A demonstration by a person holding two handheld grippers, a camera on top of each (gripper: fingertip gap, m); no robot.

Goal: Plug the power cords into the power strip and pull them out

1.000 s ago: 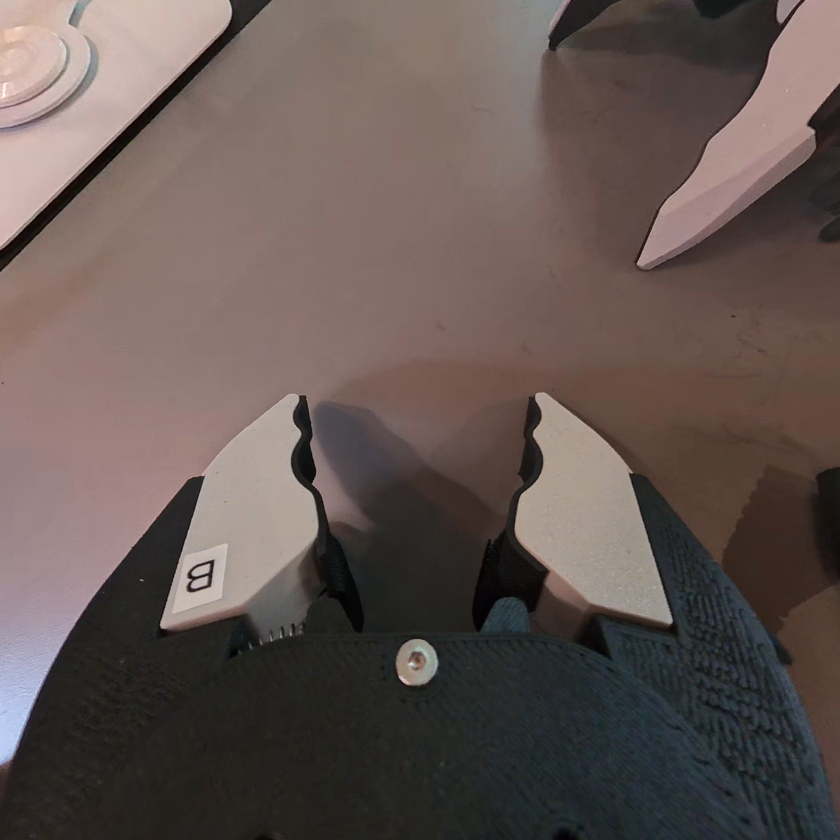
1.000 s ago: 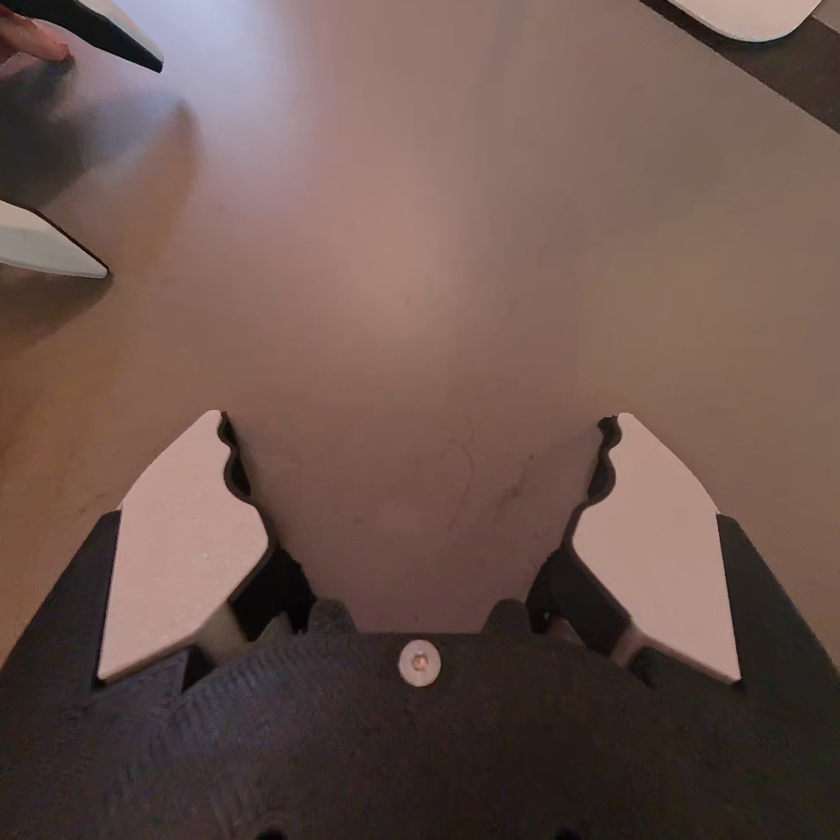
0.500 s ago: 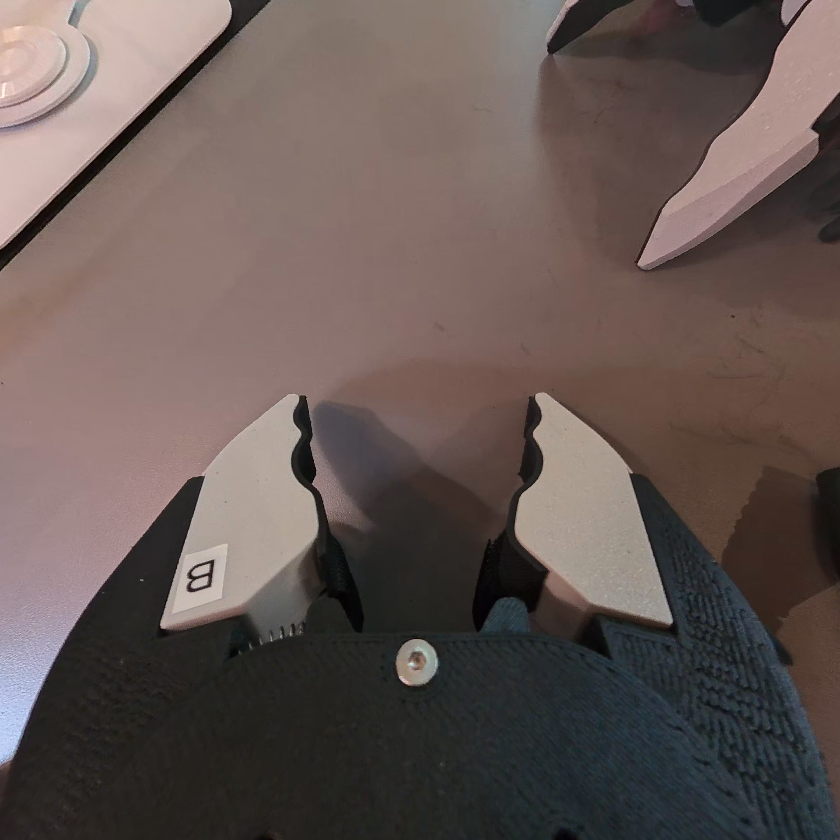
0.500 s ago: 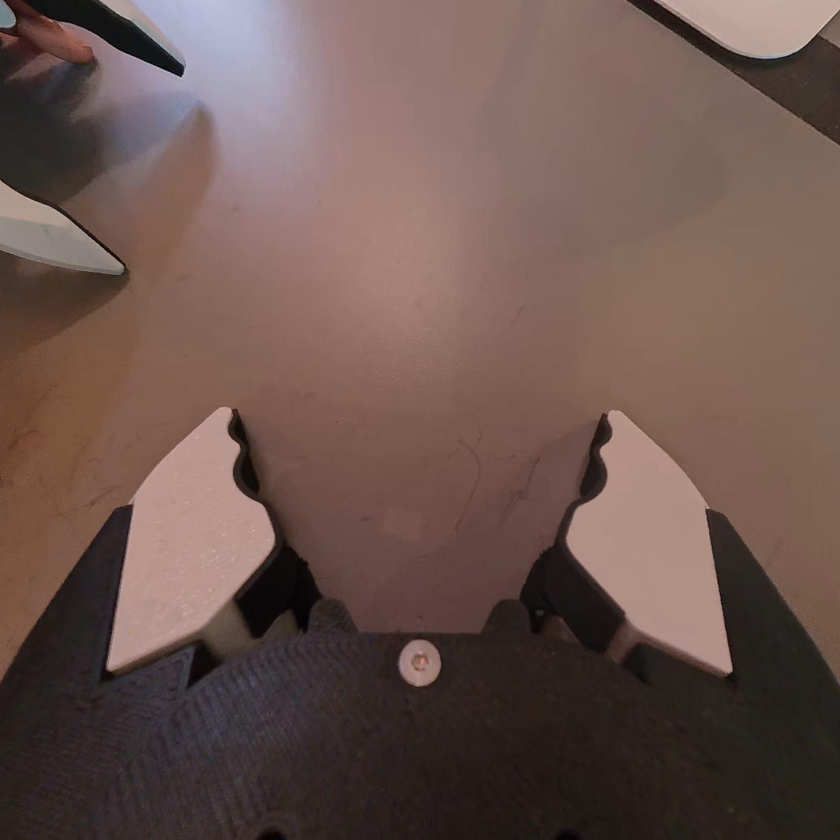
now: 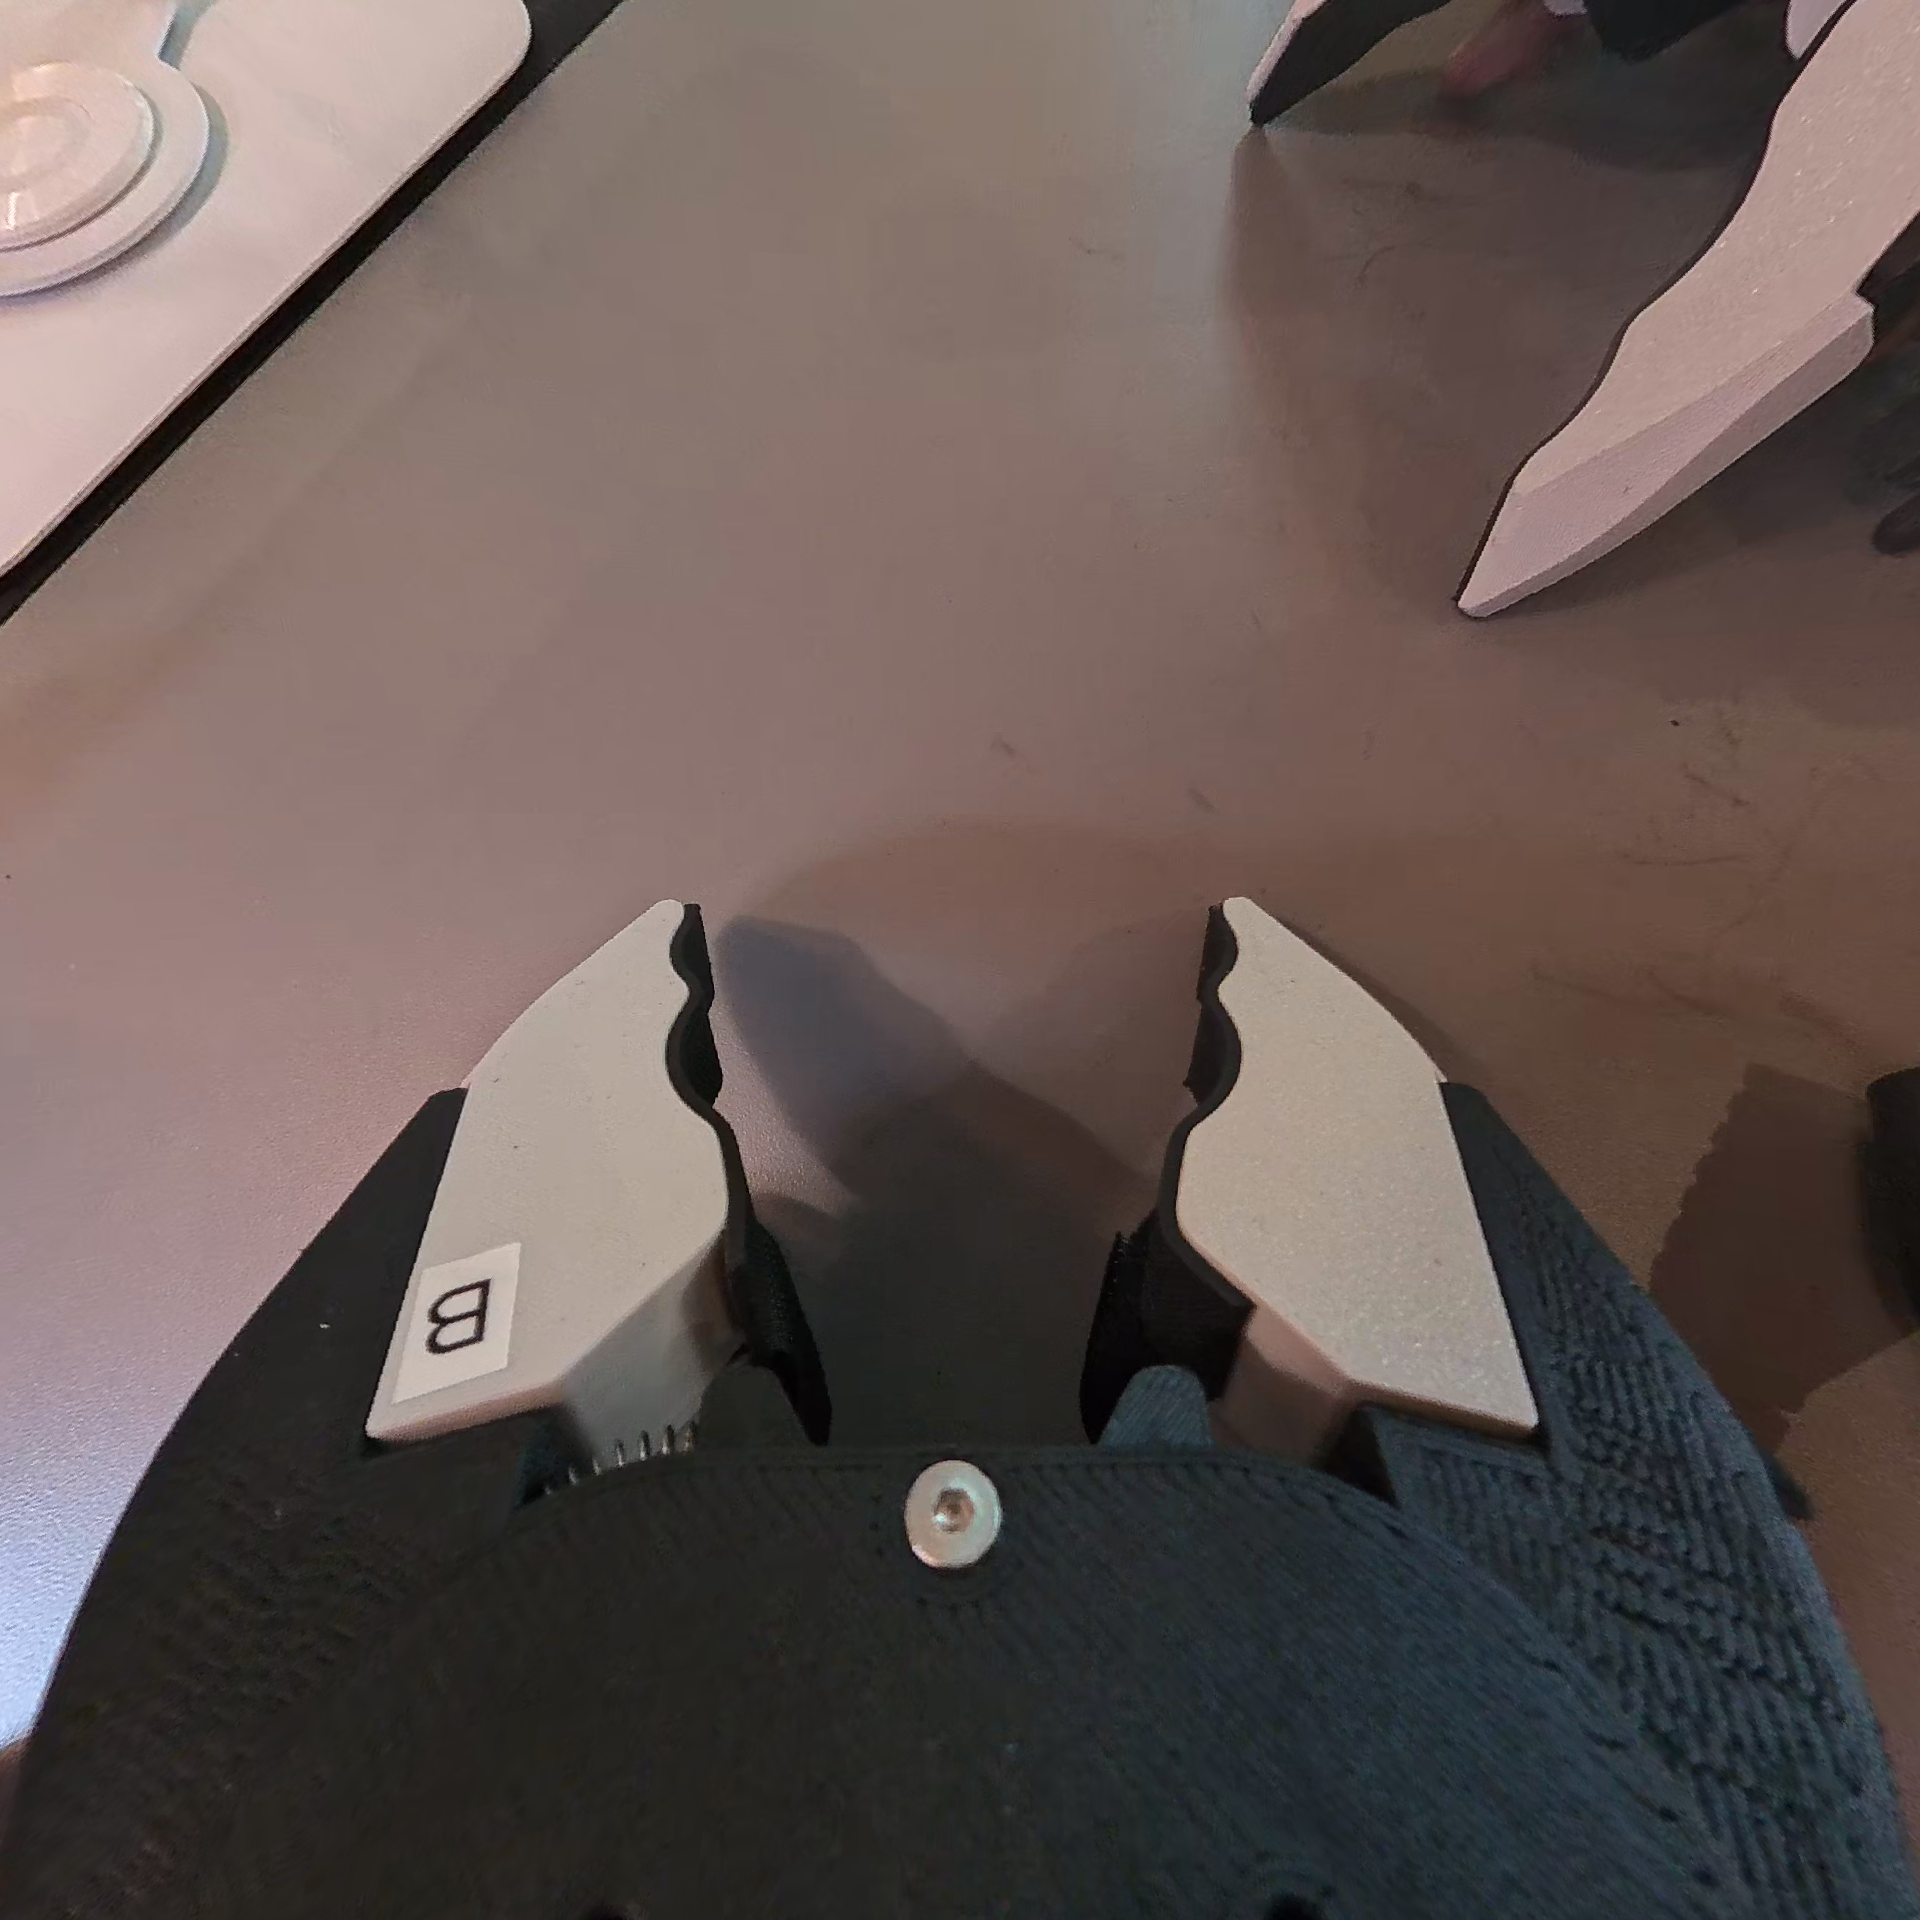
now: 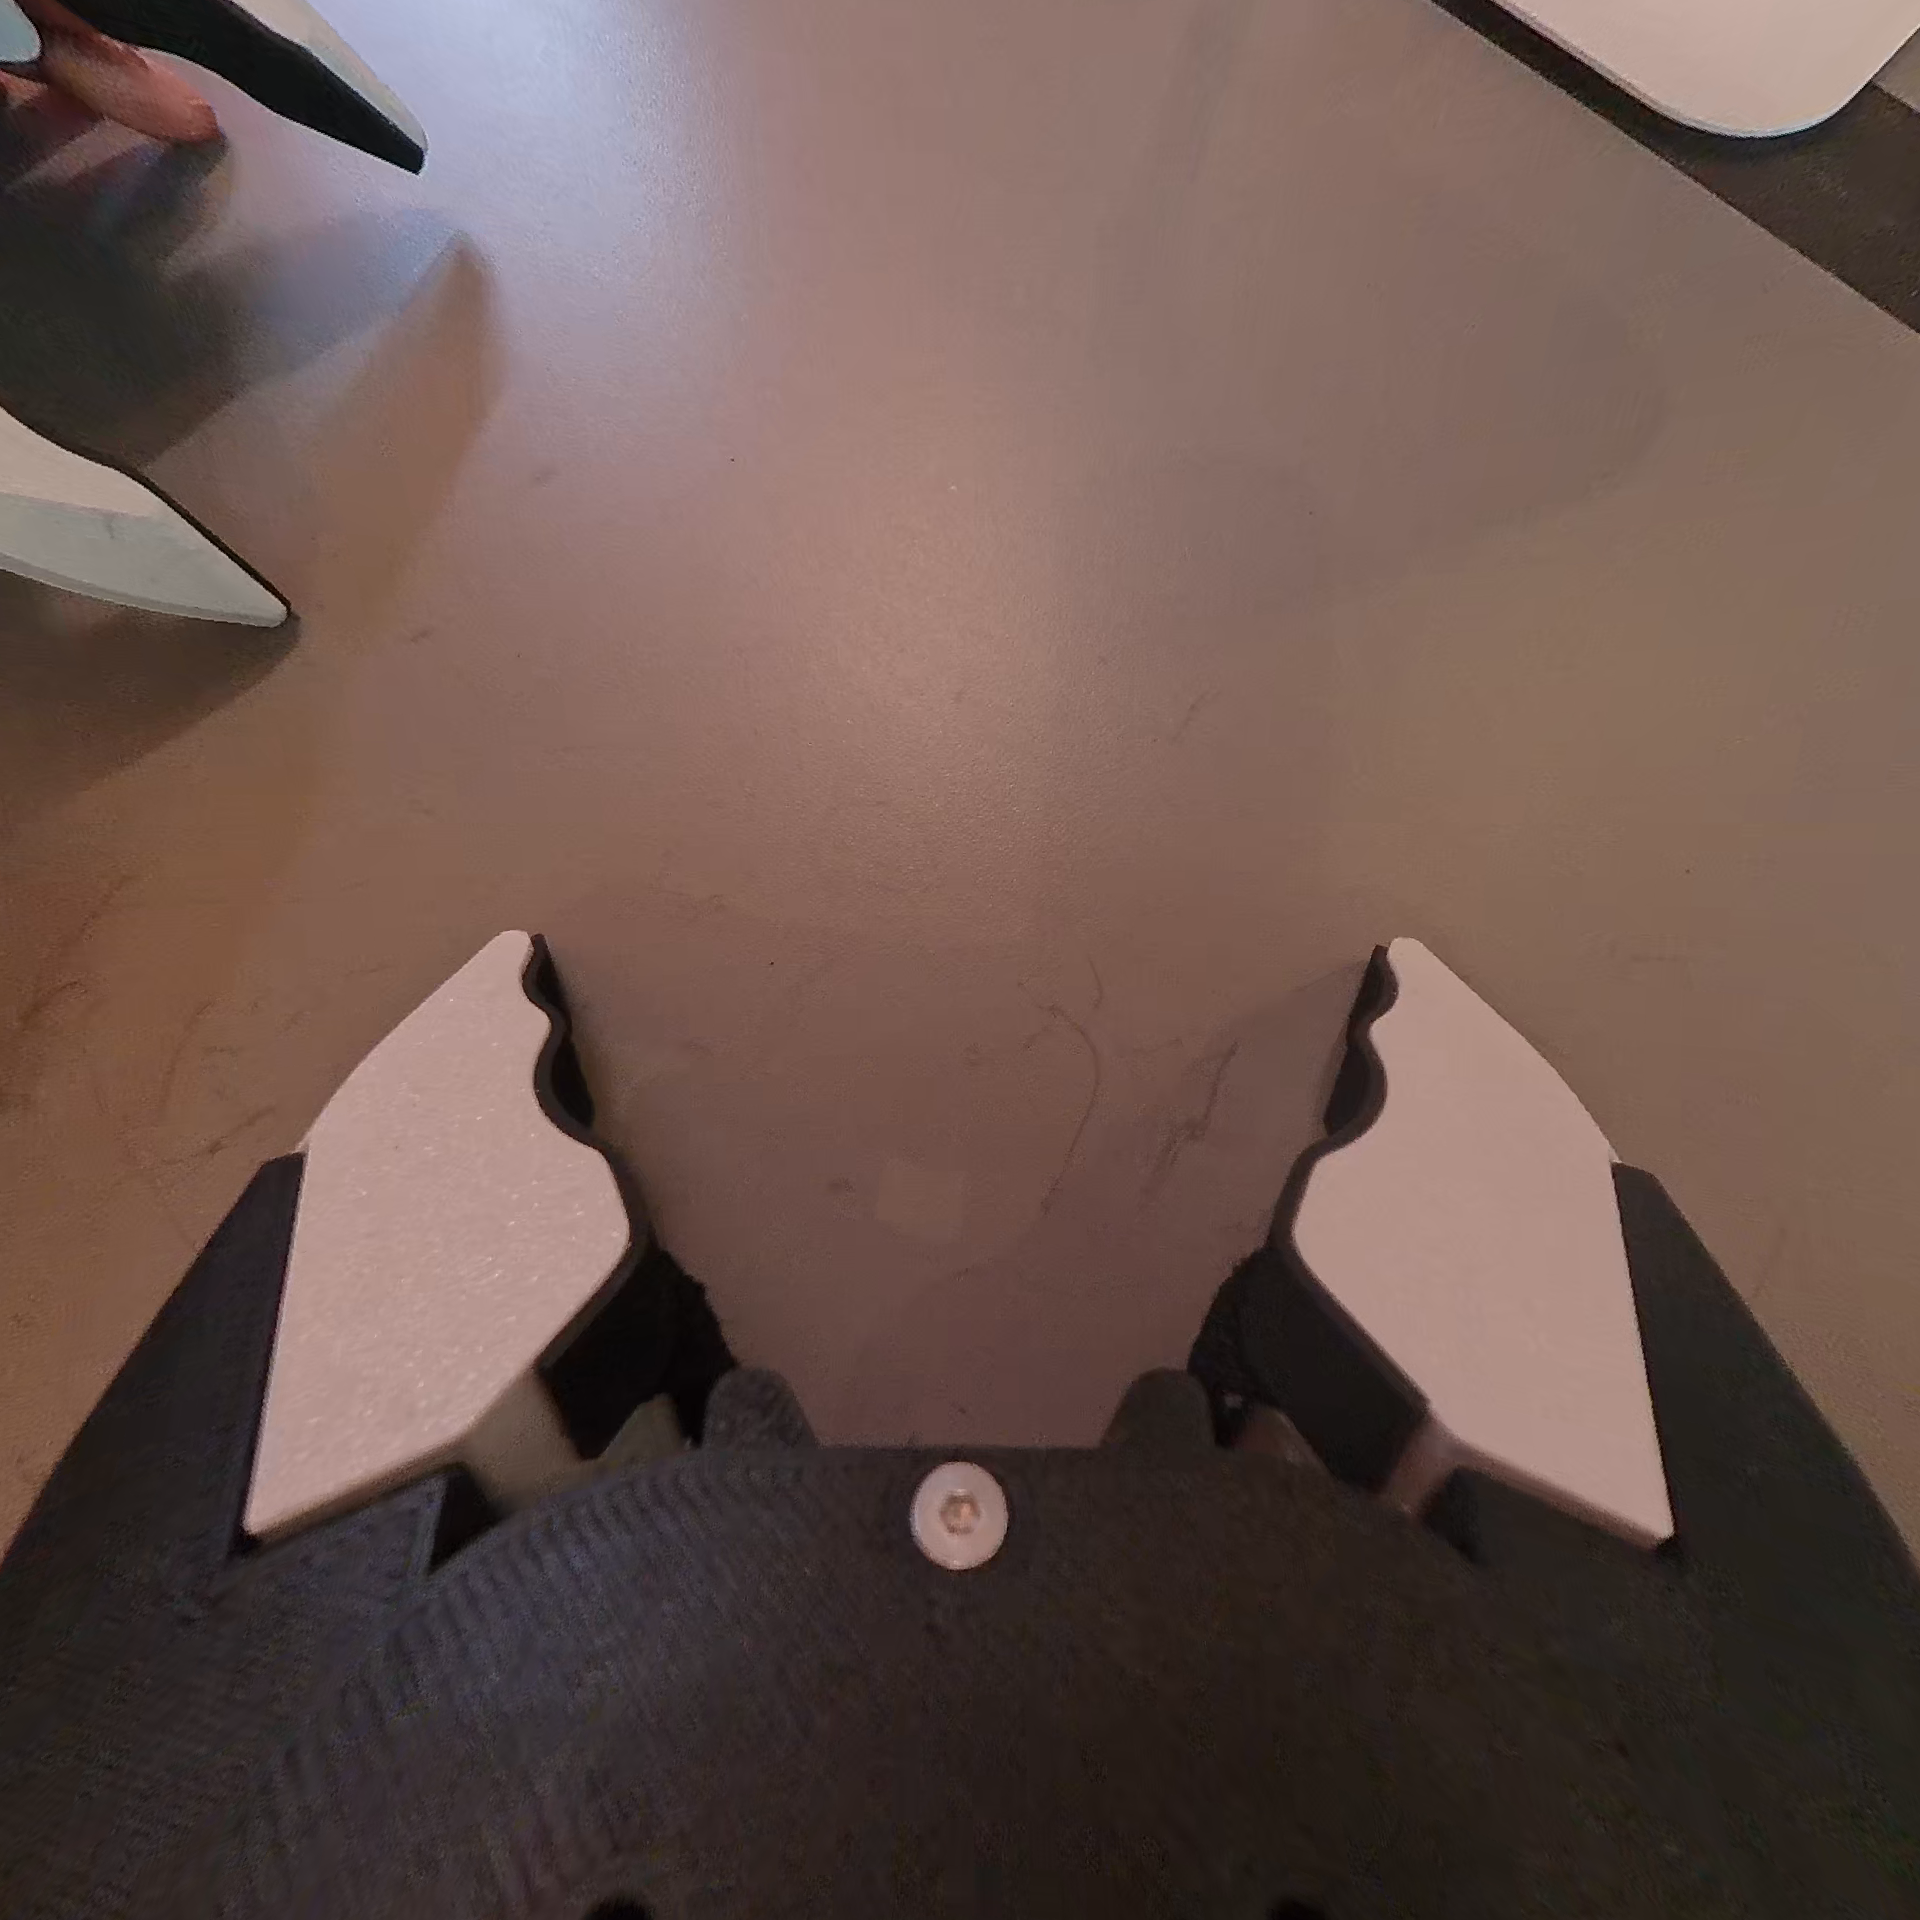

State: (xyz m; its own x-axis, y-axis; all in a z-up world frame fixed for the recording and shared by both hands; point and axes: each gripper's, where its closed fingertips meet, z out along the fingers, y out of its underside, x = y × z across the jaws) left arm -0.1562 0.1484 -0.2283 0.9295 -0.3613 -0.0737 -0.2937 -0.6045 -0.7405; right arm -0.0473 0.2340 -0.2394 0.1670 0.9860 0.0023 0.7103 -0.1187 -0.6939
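No power strip or power cord is recognisable in either view. My left gripper (image 5: 956, 914) is open and empty, low over the bare grey-brown table (image 5: 935, 468). My right gripper (image 6: 958, 943) is open wide and empty over the same table (image 6: 987, 571). The two grippers face each other at an angle. The right gripper's fingers (image 5: 1766, 364) show at the upper right of the left wrist view. The left gripper's fingers (image 6: 135, 561) show at the upper left of the right wrist view, with a person's fingertip (image 6: 135, 99) behind them.
A white flat panel (image 5: 312, 156) with a round disc (image 5: 52, 177) lies at the table's far left edge. A white rounded object (image 6: 1714, 62) lies past a dark strip at the top right. A dark object (image 5: 1896, 1195) shows at the right edge.
My right gripper has moved forward a little, so the left gripper's fingers and the white object sit lower in its view. Its jaws have narrowed slightly. The left gripper has not moved.
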